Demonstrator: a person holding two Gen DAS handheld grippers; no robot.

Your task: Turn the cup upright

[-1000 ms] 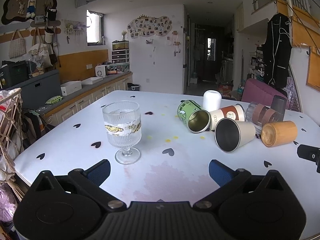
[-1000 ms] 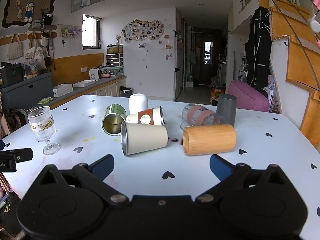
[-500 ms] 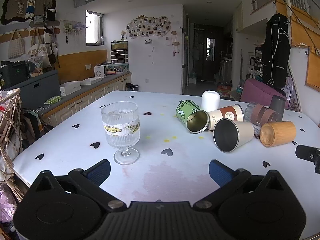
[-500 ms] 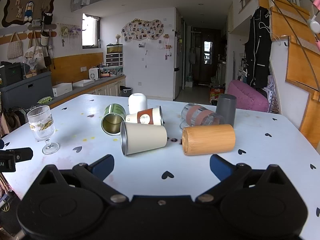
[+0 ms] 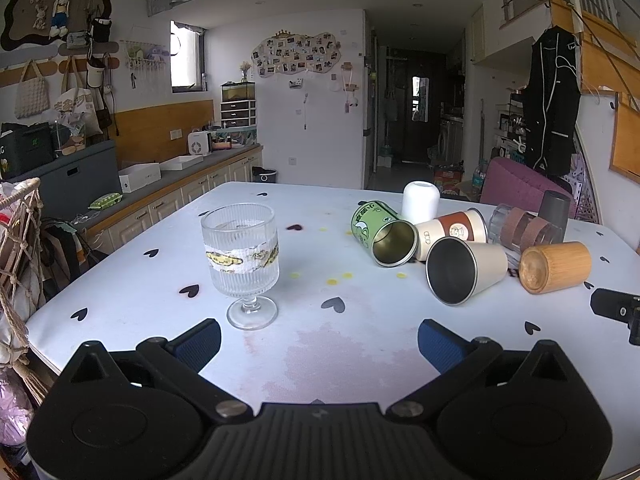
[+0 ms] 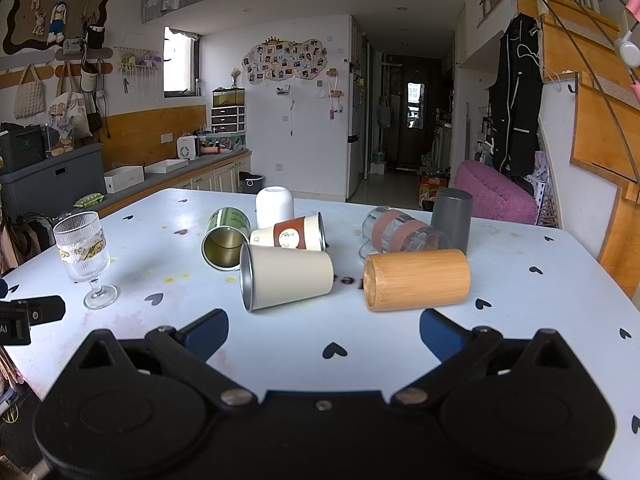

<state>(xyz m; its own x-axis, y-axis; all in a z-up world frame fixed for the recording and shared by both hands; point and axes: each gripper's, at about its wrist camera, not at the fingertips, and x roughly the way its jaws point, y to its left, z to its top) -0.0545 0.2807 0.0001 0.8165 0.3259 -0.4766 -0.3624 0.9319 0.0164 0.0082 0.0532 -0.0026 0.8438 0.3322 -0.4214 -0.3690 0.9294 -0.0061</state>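
Hiding behind the cream cup [image 6: 289, 278], the paper cup [image 6: 290, 233] shows partly.

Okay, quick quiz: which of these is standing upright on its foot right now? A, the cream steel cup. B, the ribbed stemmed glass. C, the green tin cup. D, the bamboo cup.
B: the stemmed glass stands on its foot with its mouth up, while the bamboo cup, green tin cup and cream steel cup all lie on their sides on the table.
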